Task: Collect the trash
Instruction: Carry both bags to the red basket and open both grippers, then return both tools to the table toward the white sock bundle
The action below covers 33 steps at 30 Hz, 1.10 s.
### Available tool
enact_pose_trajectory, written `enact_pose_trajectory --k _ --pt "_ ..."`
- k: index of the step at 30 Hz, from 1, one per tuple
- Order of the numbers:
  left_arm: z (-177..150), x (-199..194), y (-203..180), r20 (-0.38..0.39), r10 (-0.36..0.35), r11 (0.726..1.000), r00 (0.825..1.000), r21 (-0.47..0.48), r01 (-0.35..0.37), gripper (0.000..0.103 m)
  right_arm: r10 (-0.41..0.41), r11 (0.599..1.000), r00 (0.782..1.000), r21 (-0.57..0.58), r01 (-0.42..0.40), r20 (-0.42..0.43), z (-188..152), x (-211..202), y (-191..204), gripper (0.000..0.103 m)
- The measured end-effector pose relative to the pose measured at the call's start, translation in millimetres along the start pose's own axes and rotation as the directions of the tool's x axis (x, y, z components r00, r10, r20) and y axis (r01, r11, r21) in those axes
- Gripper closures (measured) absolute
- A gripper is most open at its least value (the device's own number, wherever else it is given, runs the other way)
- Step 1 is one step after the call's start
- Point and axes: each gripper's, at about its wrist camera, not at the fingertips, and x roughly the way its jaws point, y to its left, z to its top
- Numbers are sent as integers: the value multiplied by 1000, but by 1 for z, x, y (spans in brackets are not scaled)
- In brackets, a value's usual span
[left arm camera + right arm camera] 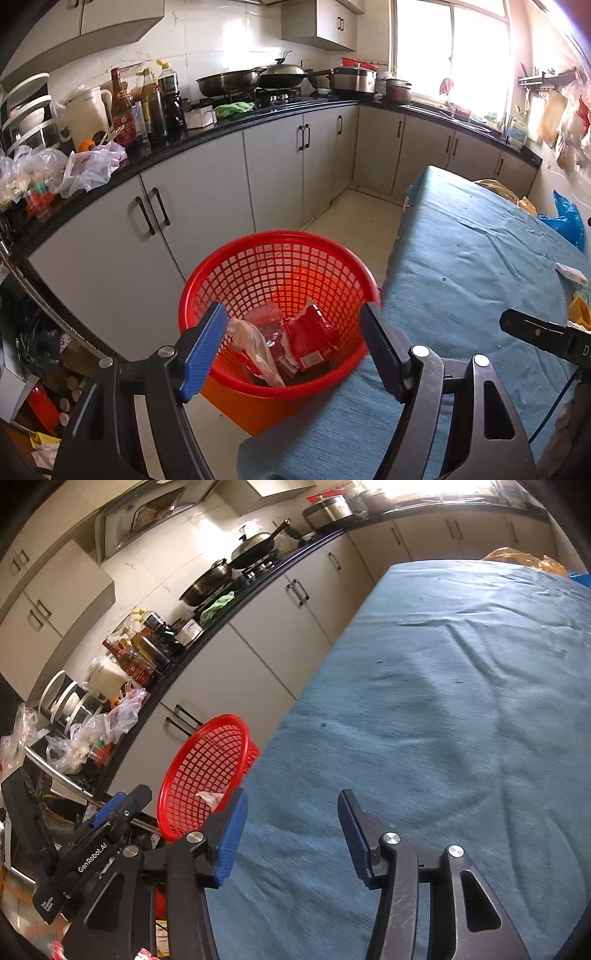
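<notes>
A red mesh basket [221,266] stands on the floor beside the table. It holds a red wrapper [314,341], a clear plastic wrapper [255,343] and other scraps. My left gripper [295,339] is open and empty, held above the basket's near rim. My right gripper [291,830] is open and empty, low over the blue tablecloth [443,701]. In the right wrist view the basket [207,768] is at the left, with the left gripper's body [92,849] in front of it.
A kitchen counter [207,133] with bottles, pans and plastic bags runs along the left. At the table's far right lie a yellow bag [498,188], a blue bag [569,221] and a small white box [572,275]. Clutter sits on the floor at left [40,398].
</notes>
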Motion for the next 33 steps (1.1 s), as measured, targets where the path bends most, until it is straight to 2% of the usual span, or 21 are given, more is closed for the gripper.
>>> enact_pose_trajectory --k 11,16,20,23,26,30,33 --pt "-9 -25 -37 24 -57 998 998 37 56 29 -107 994 991 -25 110 83 -16 -54 -20 45" --pt "-15 -34 -71 14 -131 987 991 92 129 27 -157 987 979 -4 159 126 -24 -89 -39 44" --pt "-22 -39 -103 -16 -203 970 979 134 203 26 -211 977 965 26 210 154 -36 -125 -66 41" --pt "-29 -40 -131 -50 -256 951 965 167 261 26 -272 962 946 58 266 174 -46 -155 -91 39" --pt "-35 -40 -159 -93 -314 926 945 189 327 26 -350 937 917 90 339 191 -55 -185 -120 37" --pt "-42 -39 -205 -157 -384 885 910 219 411 26 -442 895 874 158 416 203 -65 -223 -160 36" --pt "-47 -37 -238 -208 -423 852 882 239 465 26 -469 877 858 223 426 207 -69 -244 -189 36"
